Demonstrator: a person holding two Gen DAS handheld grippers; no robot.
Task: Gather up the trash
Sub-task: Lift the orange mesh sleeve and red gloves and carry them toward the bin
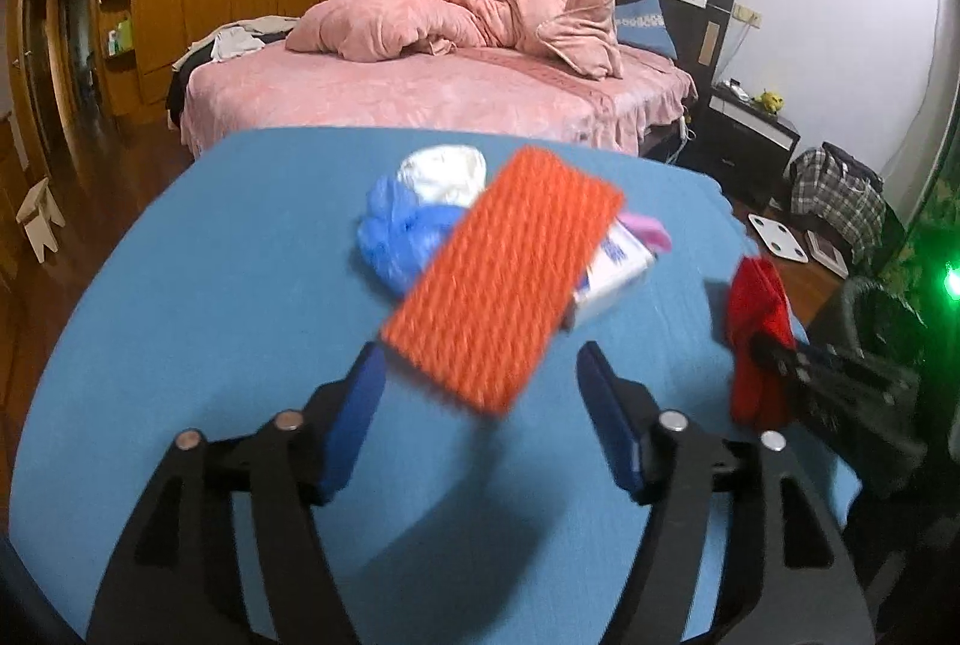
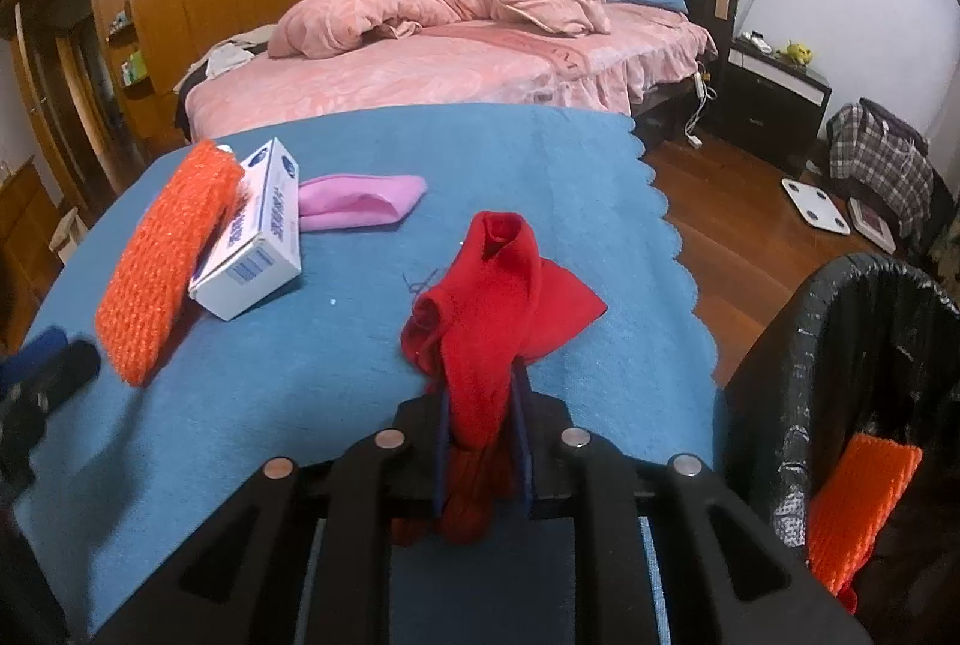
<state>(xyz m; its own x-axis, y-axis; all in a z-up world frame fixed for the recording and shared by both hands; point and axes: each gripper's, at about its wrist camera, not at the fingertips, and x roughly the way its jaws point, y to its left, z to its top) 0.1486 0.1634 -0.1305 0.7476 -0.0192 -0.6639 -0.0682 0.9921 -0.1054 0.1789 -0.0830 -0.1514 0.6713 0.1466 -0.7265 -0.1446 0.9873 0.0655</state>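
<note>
My left gripper (image 1: 480,369) is open, just short of an orange foam net sleeve (image 1: 504,273) that leans on a white box (image 1: 612,273). A blue plastic bag (image 1: 402,231), a white wad (image 1: 447,171) and a pink cloth (image 1: 645,228) lie behind it. My right gripper (image 2: 483,399) is shut on a red cloth (image 2: 498,297) above the blue tablecloth (image 2: 300,375). A bin lined with a black bag (image 2: 852,363) stands at the right, with another orange net sleeve (image 2: 858,513) inside. The right gripper with the red cloth (image 1: 756,339) shows in the left view.
The orange sleeve (image 2: 168,255), white box (image 2: 258,249) and pink cloth (image 2: 360,201) lie left of my right gripper. A pink bed (image 2: 450,57) stands behind the table. A nightstand (image 2: 774,99), checked bag (image 2: 882,159) and scale (image 2: 816,201) sit on the wood floor at right.
</note>
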